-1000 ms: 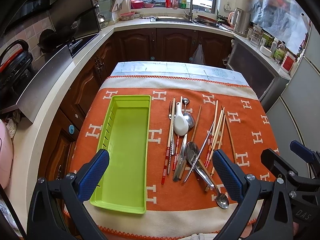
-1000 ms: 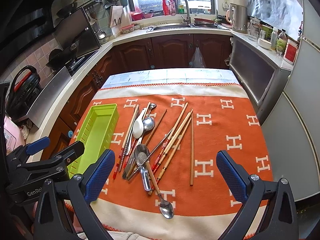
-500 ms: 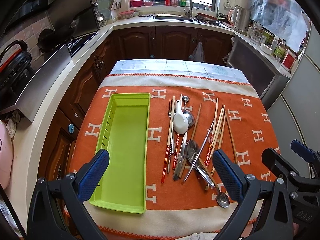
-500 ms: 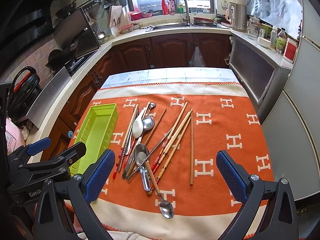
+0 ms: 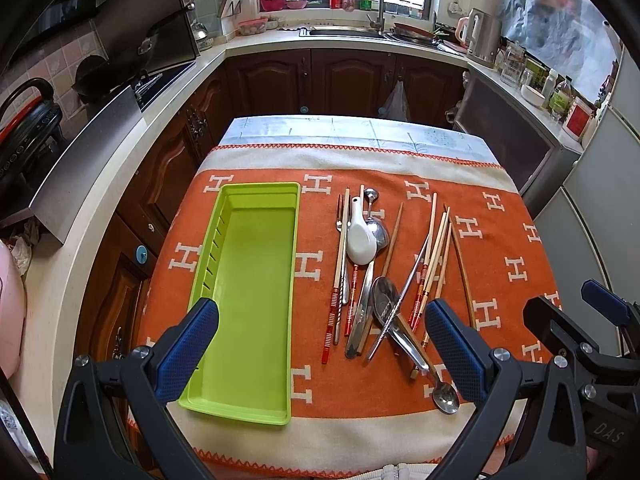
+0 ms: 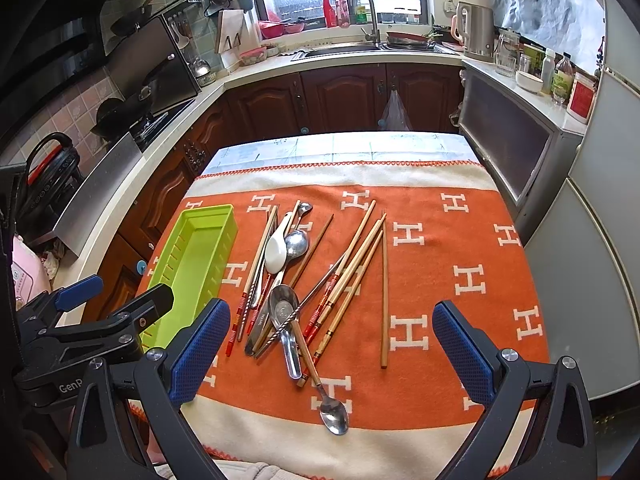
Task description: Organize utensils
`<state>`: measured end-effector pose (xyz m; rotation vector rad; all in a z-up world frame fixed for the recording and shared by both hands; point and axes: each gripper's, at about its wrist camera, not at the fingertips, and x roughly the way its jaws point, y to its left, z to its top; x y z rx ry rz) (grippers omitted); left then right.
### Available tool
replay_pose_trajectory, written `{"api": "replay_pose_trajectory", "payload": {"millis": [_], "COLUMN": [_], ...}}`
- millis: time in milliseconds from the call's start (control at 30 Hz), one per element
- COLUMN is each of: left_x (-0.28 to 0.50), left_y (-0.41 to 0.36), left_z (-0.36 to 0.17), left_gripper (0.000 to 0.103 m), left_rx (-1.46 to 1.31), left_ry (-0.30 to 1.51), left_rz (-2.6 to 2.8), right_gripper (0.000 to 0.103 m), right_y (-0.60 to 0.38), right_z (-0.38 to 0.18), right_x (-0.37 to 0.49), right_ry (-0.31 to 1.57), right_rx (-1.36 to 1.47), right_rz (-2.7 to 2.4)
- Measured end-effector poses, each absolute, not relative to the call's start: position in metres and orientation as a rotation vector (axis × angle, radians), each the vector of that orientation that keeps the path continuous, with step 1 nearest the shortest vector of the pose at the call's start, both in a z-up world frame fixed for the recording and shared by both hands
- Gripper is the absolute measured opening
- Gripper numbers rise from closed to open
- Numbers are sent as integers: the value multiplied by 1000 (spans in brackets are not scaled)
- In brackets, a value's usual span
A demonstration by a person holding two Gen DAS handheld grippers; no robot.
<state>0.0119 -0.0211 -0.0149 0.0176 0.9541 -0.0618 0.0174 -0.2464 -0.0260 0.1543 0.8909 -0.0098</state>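
Utensils (image 5: 384, 280) heaped on orange cloth (image 5: 500, 248), chopsticks, metal spoons, white ceramic spoon (image 5: 360, 236), beside empty green tray (image 5: 248, 288), left gripper (image 5: 320, 344) and right gripper (image 6: 332, 348) both gaping wide, holding nothing, above table's near edge.

Left gripper (image 5: 320, 344) and right gripper (image 6: 332, 348) apparently level, jaws spread.

Both wrist views overlook the same orange cloth (image 5: 500, 248) from the near edge.

Bare orange cloth (image 6: 452, 240) lies right of the crossed utensil pile (image 6: 304, 280); green tray (image 5: 248, 292) holds nothing.
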Motion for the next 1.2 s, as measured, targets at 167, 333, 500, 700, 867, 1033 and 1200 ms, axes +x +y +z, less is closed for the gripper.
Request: {"api": "replay_pose_trajectory", "payload": {"millis": [167, 333, 500, 700, 867, 1033, 1200], "left_x": [11, 11, 8, 7, 14, 31, 59], "left_y": [-21, -21, -22, -25, -27, -23, -10], "left_z": [-16, -16, -17, -19, -19, -24, -35], "left_gripper": [102, 102, 102, 102, 102, 102, 102], "left_rx": [17, 16, 17, 16, 9, -17, -104], "left_ry": [953, 955, 948, 946, 969, 1001, 1098], "left_rz": [-62, -63, -66, -78, -93, -126, -163], "right_gripper": [103, 103, 103, 103, 103, 102, 91], "right_y": [-245, -242, -241, -241, -244, -241, -253], "right_z": [-28, -32, -34, -35, -35, -38, -43], "right_x": [16, 14, 13, 13, 15, 14, 25], "right_ry": [892, 893, 896, 898, 904, 908, 929], "right_rx": [156, 160, 168, 177, 185, 192, 246], "right_rz": [-6, -5, -2, -2, 3, 3, -12]}}
